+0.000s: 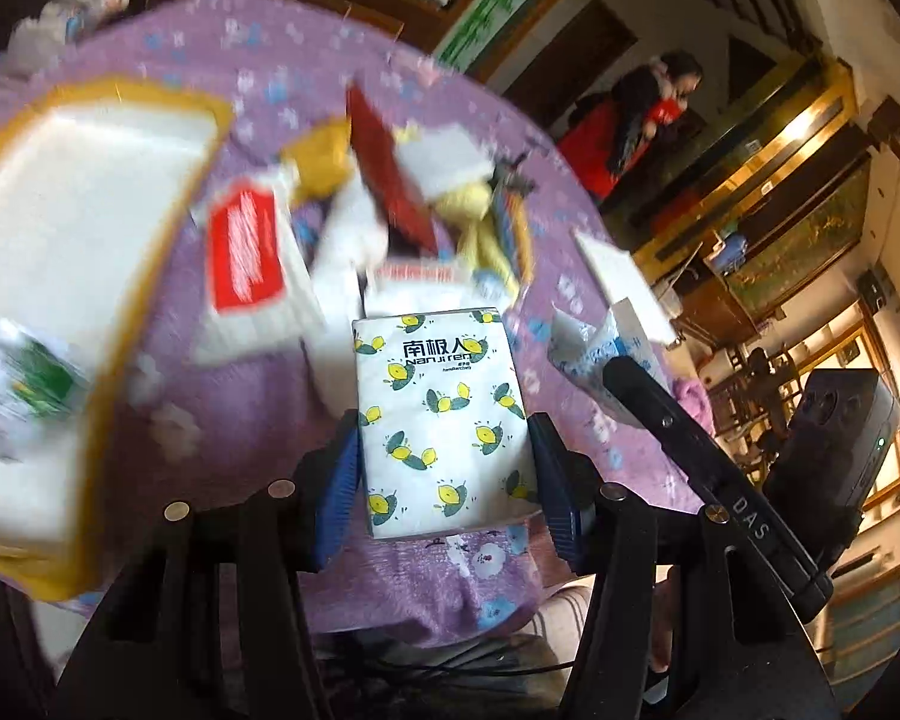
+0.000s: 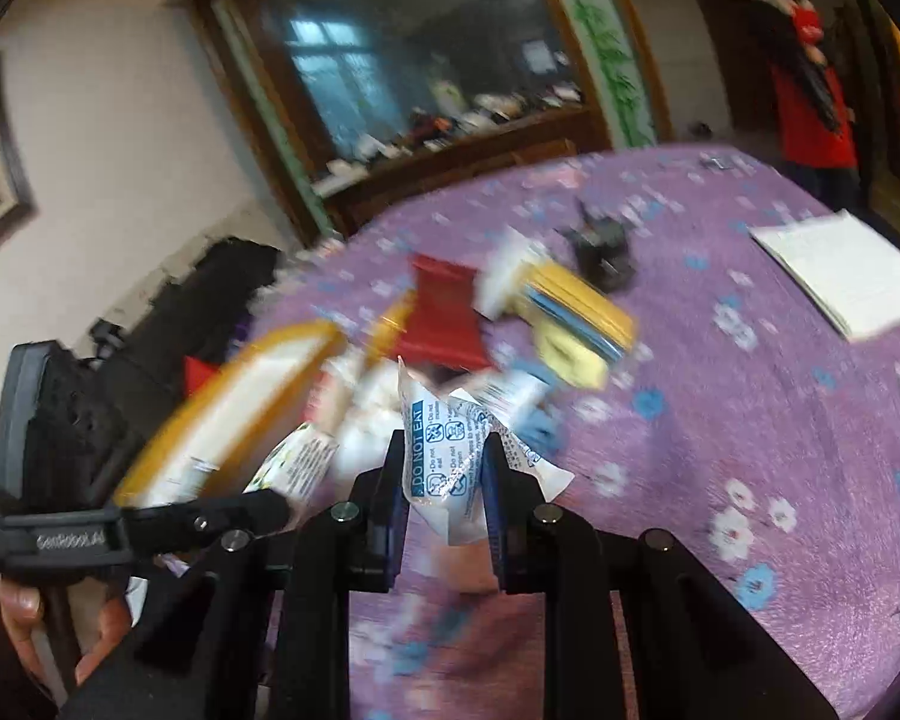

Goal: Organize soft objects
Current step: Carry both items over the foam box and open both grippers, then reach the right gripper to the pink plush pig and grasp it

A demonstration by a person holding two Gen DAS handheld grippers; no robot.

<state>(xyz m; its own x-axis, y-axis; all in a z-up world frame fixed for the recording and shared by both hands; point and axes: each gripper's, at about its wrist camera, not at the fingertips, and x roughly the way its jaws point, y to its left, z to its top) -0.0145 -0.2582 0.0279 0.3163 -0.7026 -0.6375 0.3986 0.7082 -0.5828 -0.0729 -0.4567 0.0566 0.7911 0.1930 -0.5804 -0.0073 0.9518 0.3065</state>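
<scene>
the worktop [image 2: 720, 360] carries a purple cloth, soft and matt, with printed flowers. the tissue pack [image 1: 444, 420] has a glossy plastic wrap. the desiccant sachet [image 2: 450, 450] looks like thin crinkled paper. the left tongs [image 1: 444, 480] have ribbed blue pads [image 1: 339, 480] on matt black plastic.

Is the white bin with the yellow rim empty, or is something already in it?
Not empty. In the left wrist view, a green-printed white packet lies inside the bin; the rest of its floor looks bare, though blurred.
</scene>
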